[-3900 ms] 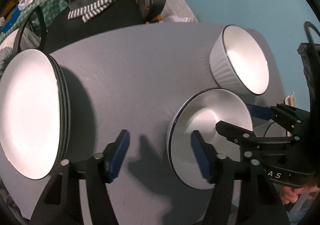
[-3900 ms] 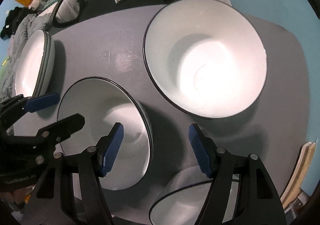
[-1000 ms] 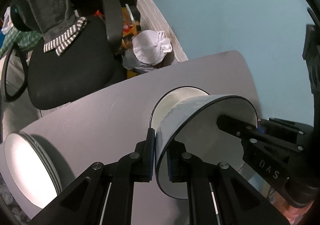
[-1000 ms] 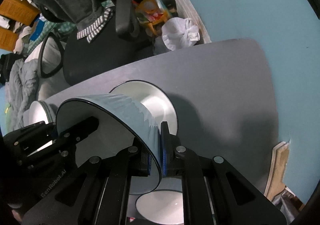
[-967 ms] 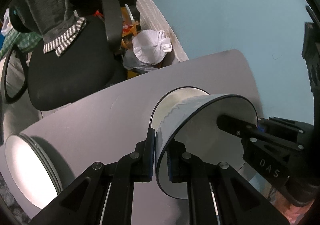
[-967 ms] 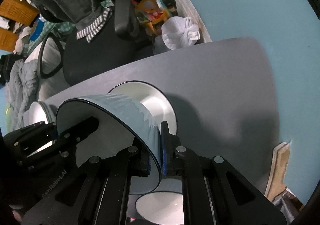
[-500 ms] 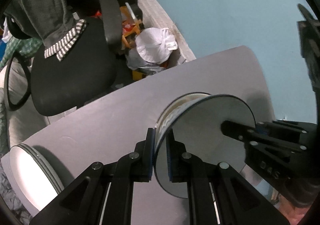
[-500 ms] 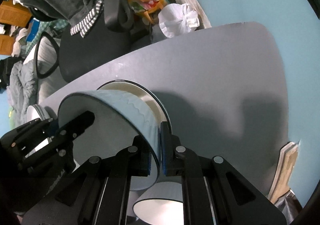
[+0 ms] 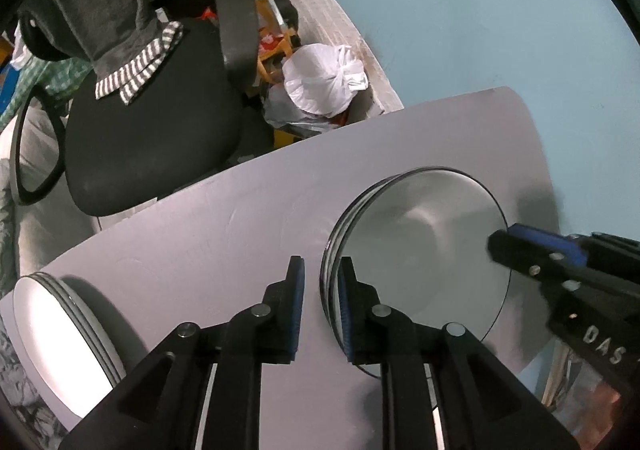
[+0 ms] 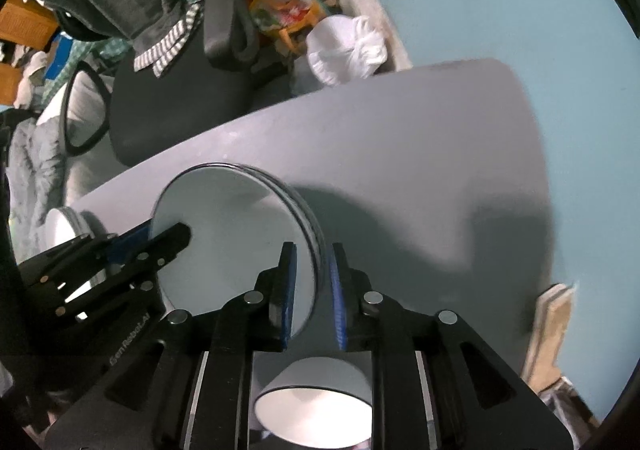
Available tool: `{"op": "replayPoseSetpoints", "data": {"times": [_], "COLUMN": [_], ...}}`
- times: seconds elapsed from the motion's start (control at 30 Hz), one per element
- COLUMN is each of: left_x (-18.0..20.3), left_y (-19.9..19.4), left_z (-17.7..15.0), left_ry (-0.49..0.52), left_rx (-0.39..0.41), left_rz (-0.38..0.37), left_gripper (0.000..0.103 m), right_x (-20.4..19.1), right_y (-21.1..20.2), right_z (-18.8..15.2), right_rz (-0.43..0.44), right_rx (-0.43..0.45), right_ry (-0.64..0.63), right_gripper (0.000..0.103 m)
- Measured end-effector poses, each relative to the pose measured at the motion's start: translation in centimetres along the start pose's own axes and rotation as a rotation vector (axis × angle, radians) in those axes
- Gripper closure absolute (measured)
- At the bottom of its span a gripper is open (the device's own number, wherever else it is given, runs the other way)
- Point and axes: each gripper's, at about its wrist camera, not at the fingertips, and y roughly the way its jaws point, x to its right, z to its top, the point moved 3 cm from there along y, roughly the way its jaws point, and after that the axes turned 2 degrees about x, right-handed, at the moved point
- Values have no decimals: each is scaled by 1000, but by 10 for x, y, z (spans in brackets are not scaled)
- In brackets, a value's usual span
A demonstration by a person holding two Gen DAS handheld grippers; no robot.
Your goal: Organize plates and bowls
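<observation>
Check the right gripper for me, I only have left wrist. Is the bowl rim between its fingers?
Observer: Yes. In the right wrist view the right gripper straddles the rim of the stacked bowls. Its jaws are opening, with a gap showing beside each pad.
Operator: Any bowl outside that stack?
Observer: One. A lone bowl stands on the table just below that gripper, apart from the stack.
</observation>
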Motion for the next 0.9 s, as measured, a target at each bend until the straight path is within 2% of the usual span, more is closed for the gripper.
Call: {"op": "replayPoseSetpoints", "data": {"times": [0.17,0.23,0.4,0.57,0.73,0.9], "left_x": [-3,-4,-9,-15,-17,-12], "left_y": [-6,-12,-36,-63,-93,-124], "left_z": [-1,-2,-7,-14,-21,-31], "left_ry": [-12,-11,-13,-32,-39,3], "left_rx": [8,30,95,158,229,312], "left_rz": [-6,10,29,50,53,65], "left_gripper": [84,77,68,53,44,39], "right_x": [5,6,5,0,-8,-17], "right_y": [-5,-11,-30,-51,-71,-90], "right_z": [2,2,-2,-6,-10,-15], "right_rz": [13,-3,-34,-62,-82,-93], "right_rx": [15,38,100,152,210,254], "right_ry": [14,10,-12,-38,-67,-88], "right_gripper": [86,72,54,49,40,38]}}
